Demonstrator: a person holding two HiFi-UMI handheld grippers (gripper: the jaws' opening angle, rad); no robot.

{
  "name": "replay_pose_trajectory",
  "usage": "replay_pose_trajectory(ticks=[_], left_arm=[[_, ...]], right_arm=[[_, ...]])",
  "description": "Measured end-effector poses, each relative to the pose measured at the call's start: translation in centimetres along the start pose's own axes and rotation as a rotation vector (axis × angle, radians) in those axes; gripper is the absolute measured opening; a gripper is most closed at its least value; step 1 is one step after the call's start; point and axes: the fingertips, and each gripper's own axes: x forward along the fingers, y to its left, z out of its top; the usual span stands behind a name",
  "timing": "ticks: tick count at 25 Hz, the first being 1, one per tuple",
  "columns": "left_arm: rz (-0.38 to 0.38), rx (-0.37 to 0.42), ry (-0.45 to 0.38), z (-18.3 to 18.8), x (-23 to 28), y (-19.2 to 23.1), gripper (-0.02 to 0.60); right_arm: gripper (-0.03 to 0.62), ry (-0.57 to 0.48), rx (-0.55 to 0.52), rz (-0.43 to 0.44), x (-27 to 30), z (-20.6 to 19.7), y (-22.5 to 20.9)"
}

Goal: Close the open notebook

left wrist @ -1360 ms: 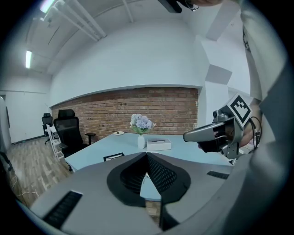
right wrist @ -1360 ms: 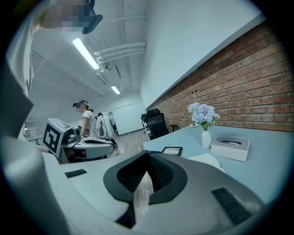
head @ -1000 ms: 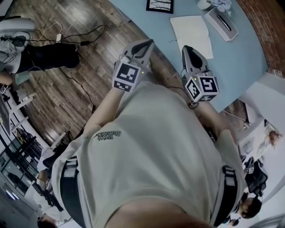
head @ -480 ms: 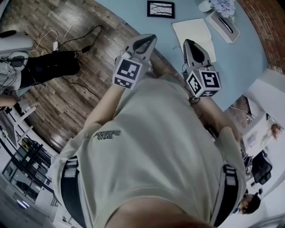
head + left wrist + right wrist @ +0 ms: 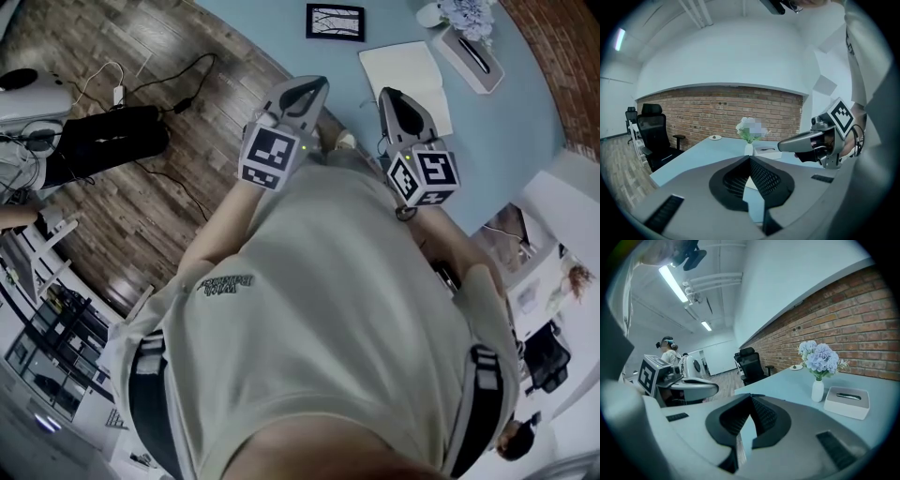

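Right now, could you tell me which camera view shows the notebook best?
The head view: it sees the notebook from above, pages showing. The left gripper view gives at most a pale sliver; the right gripper view, nothing.

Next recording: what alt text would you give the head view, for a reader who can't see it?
An open white notebook lies untouched on a light blue table, just beyond the grey right gripper; the grey left gripper is held beside it, both with jaws together. The person holding them wears a beige T-shirt.
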Motion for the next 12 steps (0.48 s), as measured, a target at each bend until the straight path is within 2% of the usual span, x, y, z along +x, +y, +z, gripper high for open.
replay_pose_trajectory(ticks=[7,12], left_arm=[[0.011,-0.008,0.013,0.0,0.9,-0.3,0.014],[0.002,-0.016,0.034,-0.6,2.5,0.0,0.014]], right_arm=[[0.003,0.012,0.008,0.009,0.4,-0.4,-1.0],[0.005,0.046,-0.038,-0.006,1.6,-0.8,-2.0]])
